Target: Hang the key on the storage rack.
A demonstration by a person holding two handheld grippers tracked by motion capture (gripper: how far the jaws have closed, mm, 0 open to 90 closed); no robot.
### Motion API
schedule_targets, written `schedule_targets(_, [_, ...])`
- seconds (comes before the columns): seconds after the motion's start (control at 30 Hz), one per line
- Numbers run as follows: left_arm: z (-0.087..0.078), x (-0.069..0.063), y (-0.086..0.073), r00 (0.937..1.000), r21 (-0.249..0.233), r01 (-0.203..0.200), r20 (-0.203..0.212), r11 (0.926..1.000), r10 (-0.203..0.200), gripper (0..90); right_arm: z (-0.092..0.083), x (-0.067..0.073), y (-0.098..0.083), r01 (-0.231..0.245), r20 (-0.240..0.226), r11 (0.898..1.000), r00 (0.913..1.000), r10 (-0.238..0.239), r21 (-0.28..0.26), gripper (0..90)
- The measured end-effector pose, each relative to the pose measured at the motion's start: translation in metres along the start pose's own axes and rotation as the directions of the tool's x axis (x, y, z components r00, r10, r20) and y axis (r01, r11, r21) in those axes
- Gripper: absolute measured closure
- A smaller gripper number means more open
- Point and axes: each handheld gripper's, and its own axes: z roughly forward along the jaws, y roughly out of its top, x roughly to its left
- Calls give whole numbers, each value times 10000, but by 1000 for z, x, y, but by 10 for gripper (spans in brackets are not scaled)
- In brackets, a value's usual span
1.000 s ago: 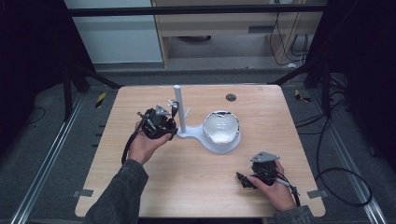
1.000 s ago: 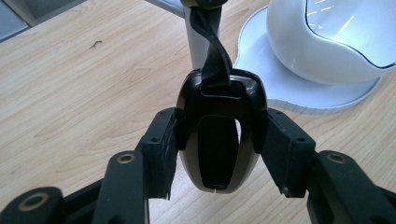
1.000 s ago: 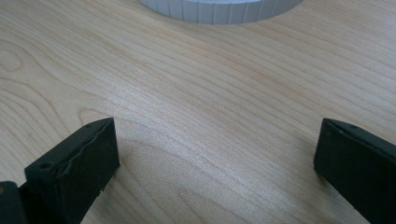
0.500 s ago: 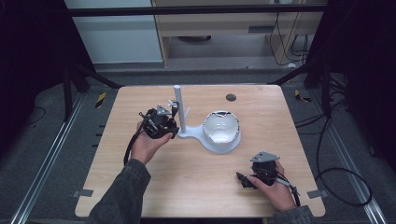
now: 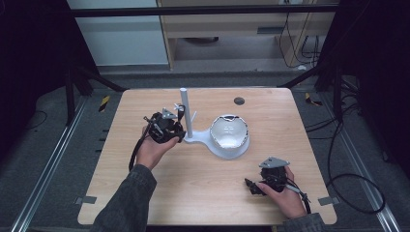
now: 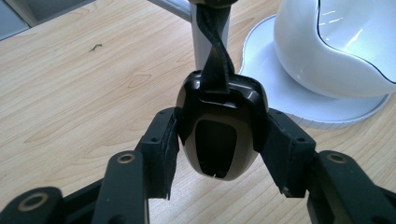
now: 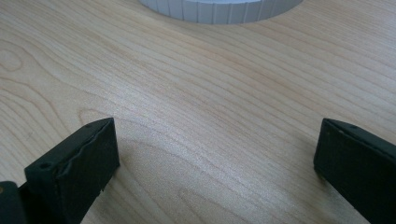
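A white stand point(image 5: 185, 111) with an upright post and short pegs rises mid-table, and a white cracked-shell bowl point(image 5: 231, 133) sits on its round base. My left gripper point(image 5: 175, 129) is beside the post, shut on a beige-and-black oval device point(image 6: 222, 140). The device's black strap point(image 6: 215, 51) runs up in front of the post point(image 6: 197, 46). In the left gripper view my left gripper point(image 6: 219, 151) presses both pads on the device's sides, with the bowl point(image 6: 336, 51) at the right. My right gripper point(image 5: 252, 185) rests near the table's front right, open. My right gripper point(image 7: 215, 158) has bare wood between its jaws.
The wooden table point(image 5: 145, 193) has a small dark round hole point(image 5: 239, 101) at the back. The stand's ribbed white base edge point(image 7: 219, 11) lies ahead of the right gripper. Cables point(image 5: 348, 188) loop on the floor to the right of the table.
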Motion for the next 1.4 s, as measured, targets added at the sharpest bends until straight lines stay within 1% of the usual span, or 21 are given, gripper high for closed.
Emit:
schedule_targets(0.13, [0,0,-3,10000,76,-54,8,10000,54,470,0,0,0,2,12,10000,10000,-2,10,4])
schedule_targets(0.17, [0,-1,-5,10000,30,27,15,10000,-27,446,0,0,0,31,10,10000,10000,-31,-18,4])
schedule_targets(0.27, [-2,0,-7,10000,-48,95,19,9999,-95,424,0,0,0,-35,-1,10000,10000,35,-2,4])
schedule_targets(0.33, [-3,0,-9,9999,-47,101,11,9999,-101,393,0,0,0,-9,4,10000,10000,9,-5,4])
schedule_targets(0.37, [-4,0,-10,10000,-35,81,-13,10000,-81,363,0,0,0,34,14,10000,10000,-34,-5,4])
schedule_targets(0.4, [-5,0,-11,10000,-39,37,-49,10000,-37,363,0,0,0,34,14,10000,10000,-34,-5,4])
schedule_targets(0.47, [-7,0,-12,9999,-91,69,-80,9999,-69,330,0,0,0,35,13,10000,10000,-35,-5,4])
schedule_targets(0.5, [-9,0,-13,9999,-95,28,-99,10000,-29,310,0,0,0,10,4,10000,10000,-10,-10,4])
schedule_targets(0.53, [-9,-1,-14,9999,-89,81,-118,9999,-82,267,0,0,0,10,3,10000,10000,-10,-10,4])
schedule_targets(0.6, [-12,-1,-15,9999,-59,8,-111,10000,-9,253,0,0,0,9,3,10000,10000,-9,-10,4])
schedule_targets(0.63, [-13,-2,-16,9999,-45,21,-137,10000,-21,217,0,0,0,-3,0,10000,10000,3,-7,4])
schedule_targets(0.73, [-16,-4,-17,9998,9,-54,-169,10000,54,192,0,0,0,31,13,10000,10000,-31,-3,4])
schedule_targets(0.8, [-17,-5,-18,9999,82,8,-100,10000,-8,162,0,0,0,14,10,10000,10000,-14,1,4])
schedule_targets(0.97, [-21,-8,-21,9999,152,-98,-119,9998,100,116,0,0,0,10,3,10000,10000,-10,-10,4])
schedule_targets(1.0, [-21,-9,-23,9999,87,-71,-134,9999,72,111,0,0,0,-38,-1,10000,10000,38,1,4])
schedule_targets(1.07, [-23,-9,-25,9999,50,-101,-67,9999,101,105,0,0,0,13,5,10000,10000,-13,-11,4])
schedule_targets(1.13, [-25,-10,-28,9997,68,-210,-78,9998,210,98,0,0,0,11,4,10000,10000,-11,-10,4])
schedule_targets(1.2, [-25,-11,-31,9997,-20,-239,-100,9997,239,90,0,0,0,11,4,10000,10000,-11,-12,4])
schedule_targets(1.3, [-27,-11,-36,9997,-54,-247,-16,9997,247,81,0,0,0,-13,2,10000,10000,13,-7,4])
schedule_targets(1.4, [-28,-11,-42,9991,-14,-431,-24,9991,431,64,0,0,0,15,4,10000,10000,-15,-13,4])
